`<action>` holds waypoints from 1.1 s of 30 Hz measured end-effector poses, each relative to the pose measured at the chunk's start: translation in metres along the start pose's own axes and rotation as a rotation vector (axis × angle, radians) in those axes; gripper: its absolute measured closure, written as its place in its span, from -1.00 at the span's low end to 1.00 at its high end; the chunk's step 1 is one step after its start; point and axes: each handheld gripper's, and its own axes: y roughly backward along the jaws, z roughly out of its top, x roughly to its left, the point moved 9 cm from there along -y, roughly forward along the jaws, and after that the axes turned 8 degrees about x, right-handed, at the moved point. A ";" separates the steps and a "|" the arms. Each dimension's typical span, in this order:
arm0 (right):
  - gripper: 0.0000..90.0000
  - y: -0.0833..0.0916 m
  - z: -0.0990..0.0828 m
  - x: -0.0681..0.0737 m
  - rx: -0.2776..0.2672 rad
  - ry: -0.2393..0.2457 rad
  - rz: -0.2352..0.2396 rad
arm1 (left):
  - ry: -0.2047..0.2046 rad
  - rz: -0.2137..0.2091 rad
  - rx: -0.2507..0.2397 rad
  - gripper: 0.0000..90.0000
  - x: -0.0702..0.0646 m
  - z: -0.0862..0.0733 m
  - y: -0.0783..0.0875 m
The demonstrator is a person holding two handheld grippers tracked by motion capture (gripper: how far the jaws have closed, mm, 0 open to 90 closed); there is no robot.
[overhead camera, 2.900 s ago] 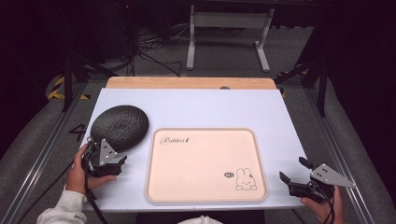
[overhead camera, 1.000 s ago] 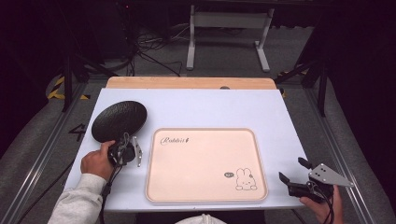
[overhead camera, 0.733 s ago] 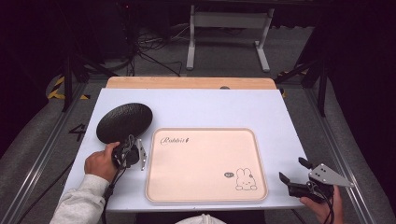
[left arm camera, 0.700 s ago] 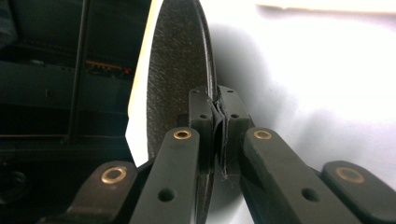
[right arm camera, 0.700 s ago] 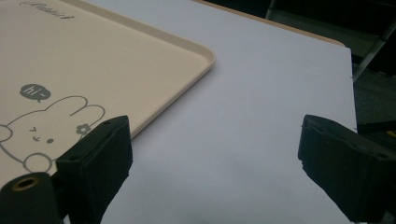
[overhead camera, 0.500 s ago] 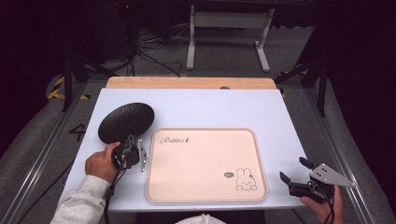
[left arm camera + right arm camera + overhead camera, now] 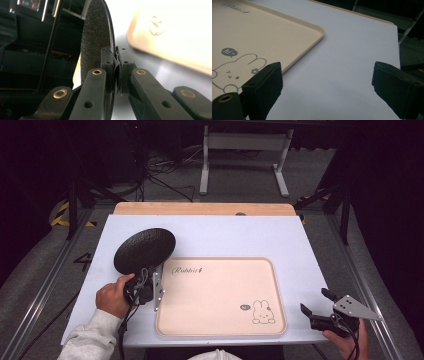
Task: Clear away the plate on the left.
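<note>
A dark room with cables and a metal stand on the grey floor is seen behind the white table (image 7: pixel 225 235), which has a wooden strip along its far edge. At the left of the high view, the left gripper (image 7: pixel 148 281) is held in the person's left hand (image 7: pixel 114 295), and a grey sleeve is seen below this hand. A black round plate (image 7: pixel 145 249) is gripped at its near edge by this gripper; the plate is tilted, with its far side raised off the table, and it is placed just to the left of the tray's far left corner. In the left gripper view, the jaws are closed tight on the thin rim of the plate (image 7: pixel 96 40), which is seen edge-on and almost upright there. In the middle of the table a beige tray (image 7: pixel 220 295) is laid flat, with the word "Rabbit" printed near its far left corner and a small rabbit drawing (image 7: pixel 261 312) near its near right corner. At the right, the right gripper (image 7: pixel 320 307) is held low at the near right edge of the table, beside the tray. Its jaws are wide apart, and nothing is held between them (image 7: pixel 327 82).
</note>
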 end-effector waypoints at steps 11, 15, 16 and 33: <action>-0.77 0.001 0.000 0.001 0.002 0.003 0.000 | -0.055 -0.023 -0.104 0.92 -0.012 0.040 0.027; -0.77 0.001 0.001 0.001 -0.002 0.005 0.003 | -0.089 -0.043 -0.144 0.90 -0.022 0.057 0.035; -0.76 0.001 0.001 0.001 -0.001 0.006 0.000 | -0.114 -0.047 -0.161 0.90 -0.026 0.065 0.039; -0.76 0.005 -0.001 -0.001 -0.005 -0.004 -0.011 | -0.244 -0.116 -0.293 0.90 -0.065 0.124 0.065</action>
